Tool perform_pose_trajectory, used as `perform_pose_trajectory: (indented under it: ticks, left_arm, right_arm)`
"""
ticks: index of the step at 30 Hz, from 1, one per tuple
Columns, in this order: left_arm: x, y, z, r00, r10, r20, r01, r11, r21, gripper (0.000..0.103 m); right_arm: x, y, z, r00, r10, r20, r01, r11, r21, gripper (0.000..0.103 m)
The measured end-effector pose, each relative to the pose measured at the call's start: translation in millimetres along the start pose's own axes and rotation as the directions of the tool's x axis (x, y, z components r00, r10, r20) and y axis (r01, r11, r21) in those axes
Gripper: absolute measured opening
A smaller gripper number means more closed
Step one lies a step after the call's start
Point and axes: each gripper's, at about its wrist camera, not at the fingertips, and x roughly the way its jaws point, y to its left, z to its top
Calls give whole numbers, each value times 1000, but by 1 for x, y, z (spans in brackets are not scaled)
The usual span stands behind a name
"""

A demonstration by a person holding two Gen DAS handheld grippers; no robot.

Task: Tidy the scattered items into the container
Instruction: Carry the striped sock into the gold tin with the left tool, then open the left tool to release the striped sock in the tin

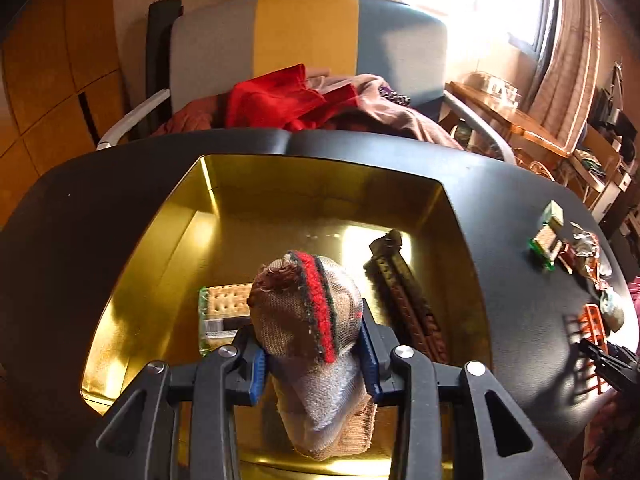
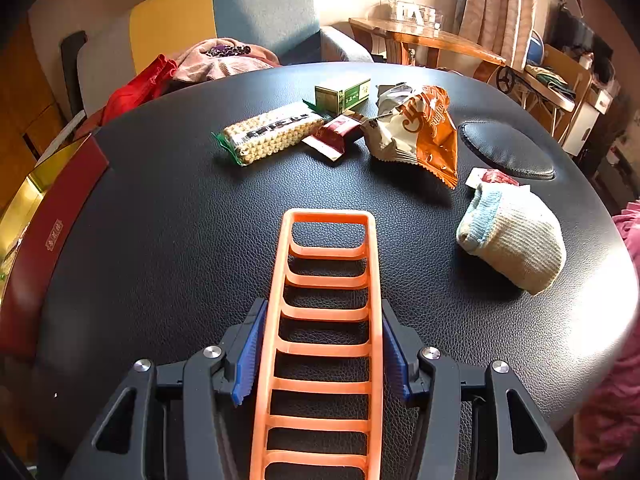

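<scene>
Two grippers engaged. Left gripper (image 1: 312,356) is clamped on a striped sock (image 1: 308,320), held above the gold box (image 1: 132,280); inside lie a cracker pack (image 1: 224,304) at 9 o'clock and a brown strip (image 1: 408,304) at 3. Right gripper (image 2: 322,356) brackets an orange rack (image 2: 326,344) on the table (image 2: 160,240), pads close either side, contact unclear. Pale sock (image 2: 516,240) at 2 o'clock.

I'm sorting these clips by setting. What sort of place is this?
Most likely a lived-in home room, not a lab: an upholstered armchair heaped with clothes, curtains beside a bright window, and a cluttered wooden side table behind the black table.
</scene>
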Motion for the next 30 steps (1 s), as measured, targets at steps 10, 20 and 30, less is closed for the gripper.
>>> perform_pose_trajectory:
  ticks: [10,20,30]
  left_arm:
    - [28,13,5,996,86,-27,-86,996,2,37]
    - [38,20,2,994,101,-48,-103,994,-34,47]
    - [28,27,-3,992,117,-47,-119,991,-57,56]
  right_arm:
    - [0,1,0,1000,-3,-1,3,1000,1,54]
    - [0,0,1,1000,-4,-1,4,1000,-4,54]
    - [0,1,0,1000,-10,2,10,1000,-1,54]
